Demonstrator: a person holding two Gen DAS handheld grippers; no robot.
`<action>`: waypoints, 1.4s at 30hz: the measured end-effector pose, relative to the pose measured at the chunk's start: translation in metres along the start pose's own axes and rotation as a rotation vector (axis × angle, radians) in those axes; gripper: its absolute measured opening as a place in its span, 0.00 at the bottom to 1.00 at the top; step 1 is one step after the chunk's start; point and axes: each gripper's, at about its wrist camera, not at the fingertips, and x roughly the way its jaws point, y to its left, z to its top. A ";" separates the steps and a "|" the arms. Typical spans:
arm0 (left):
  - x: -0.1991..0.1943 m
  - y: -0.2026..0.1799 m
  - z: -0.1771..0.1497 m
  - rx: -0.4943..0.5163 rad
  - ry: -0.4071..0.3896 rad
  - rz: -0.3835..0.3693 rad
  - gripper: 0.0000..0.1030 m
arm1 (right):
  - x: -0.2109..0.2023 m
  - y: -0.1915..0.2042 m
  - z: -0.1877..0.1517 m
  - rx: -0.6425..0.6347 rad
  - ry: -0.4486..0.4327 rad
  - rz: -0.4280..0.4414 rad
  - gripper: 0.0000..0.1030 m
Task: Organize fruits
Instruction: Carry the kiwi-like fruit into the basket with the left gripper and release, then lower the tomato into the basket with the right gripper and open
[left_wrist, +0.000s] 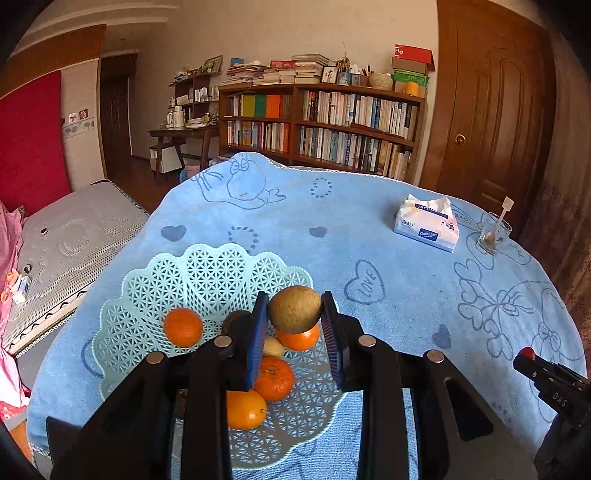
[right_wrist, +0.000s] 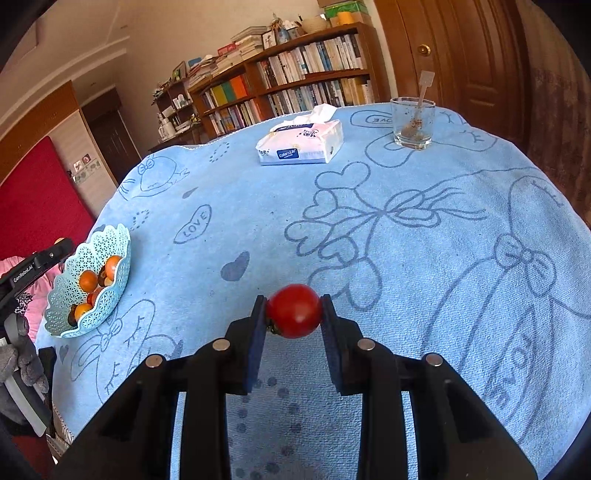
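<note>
My left gripper (left_wrist: 294, 308) is shut on a brown kiwi (left_wrist: 294, 309), held above a pale green lattice basket (left_wrist: 207, 273). Inside the basket lie several oranges (left_wrist: 183, 327) and a small yellowish fruit (left_wrist: 272, 347). In the right wrist view my right gripper (right_wrist: 293, 311) is shut on a red tomato (right_wrist: 294, 311), raised over the blue cloth. The same basket (right_wrist: 122, 254) sits far to the left there, with oranges (right_wrist: 88, 280) in it. The right gripper's tip with the tomato (left_wrist: 527, 353) shows at the right edge of the left wrist view.
A blue patterned cloth (right_wrist: 369, 221) covers the round table. A tissue pack (left_wrist: 426, 224) (right_wrist: 301, 144) and a glass with a spoon (left_wrist: 494, 233) (right_wrist: 413, 122) stand at the far right side. A bed (left_wrist: 74, 236) lies left of the table; a bookshelf (left_wrist: 317, 125) stands behind.
</note>
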 end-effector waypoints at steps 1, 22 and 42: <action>-0.002 0.006 0.001 -0.008 -0.005 0.009 0.28 | -0.001 0.003 -0.001 -0.002 0.002 0.009 0.28; -0.048 0.075 0.001 0.007 -0.111 0.072 0.97 | 0.000 0.140 0.013 -0.163 0.012 0.194 0.28; -0.051 0.122 -0.024 0.004 -0.103 0.187 0.97 | 0.045 0.254 0.018 -0.296 0.042 0.219 0.30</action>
